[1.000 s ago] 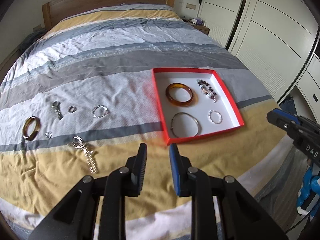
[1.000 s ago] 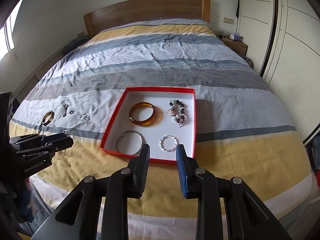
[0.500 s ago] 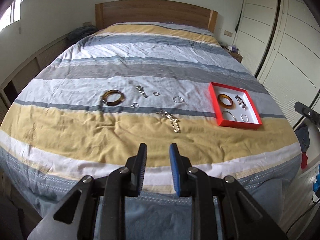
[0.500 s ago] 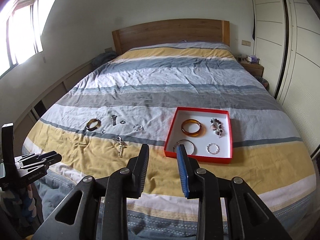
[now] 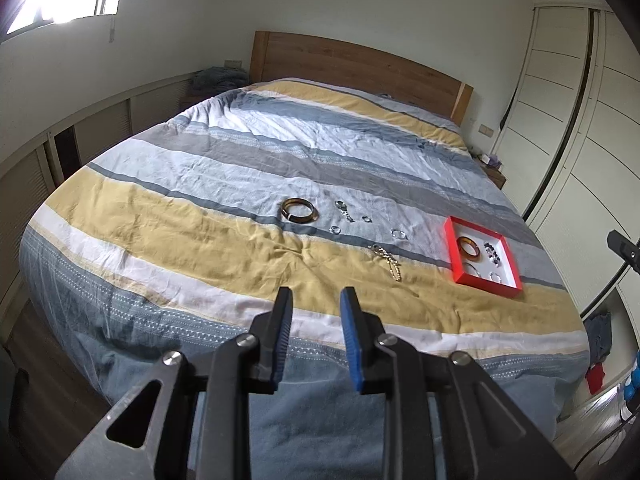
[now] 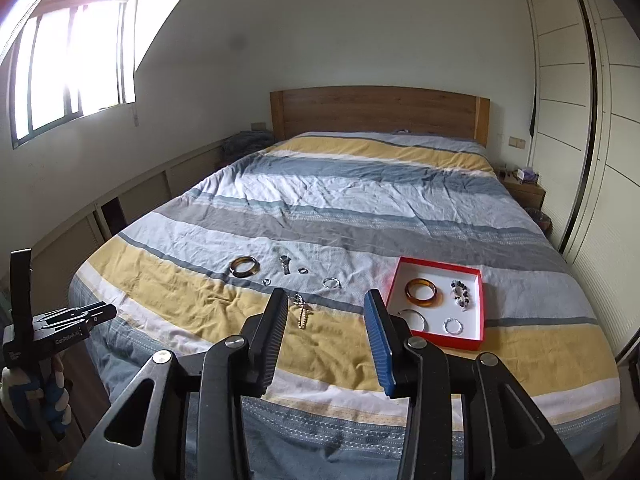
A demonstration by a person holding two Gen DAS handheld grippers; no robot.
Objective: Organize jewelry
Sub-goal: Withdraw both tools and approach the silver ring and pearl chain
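Note:
A red box (image 6: 448, 340) with a white inside lies on the striped bed; it holds an amber bangle (image 6: 424, 303), a beaded bracelet (image 6: 460, 294) and two silver hoops. Left of it, loose on the cover, lie a dark bangle (image 6: 244, 275), a watch (image 6: 285, 264), small rings, a silver bracelet (image 6: 332, 283) and a gold chain (image 6: 302, 310). My right gripper (image 6: 325, 300) hangs well back from the foot of the bed, jaws opening, nothing between them. My left gripper (image 5: 316, 296) is also far back, narrowly open and empty; the box (image 5: 451, 248) sits to its right.
The wooden headboard (image 6: 380, 112) is at the far end. Wardrobe doors (image 6: 568, 120) line the right side. Low cabinets (image 6: 132, 196) run under a window on the left. A nightstand (image 6: 524, 188) stands by the bed. A person's gloved hand (image 6: 52, 396) holds the left gripper.
Both grippers have drawn back and up from the bed, so the jewelry looks smaller and farther. The left view swung toward the bed's left side. The right jaws have widened.

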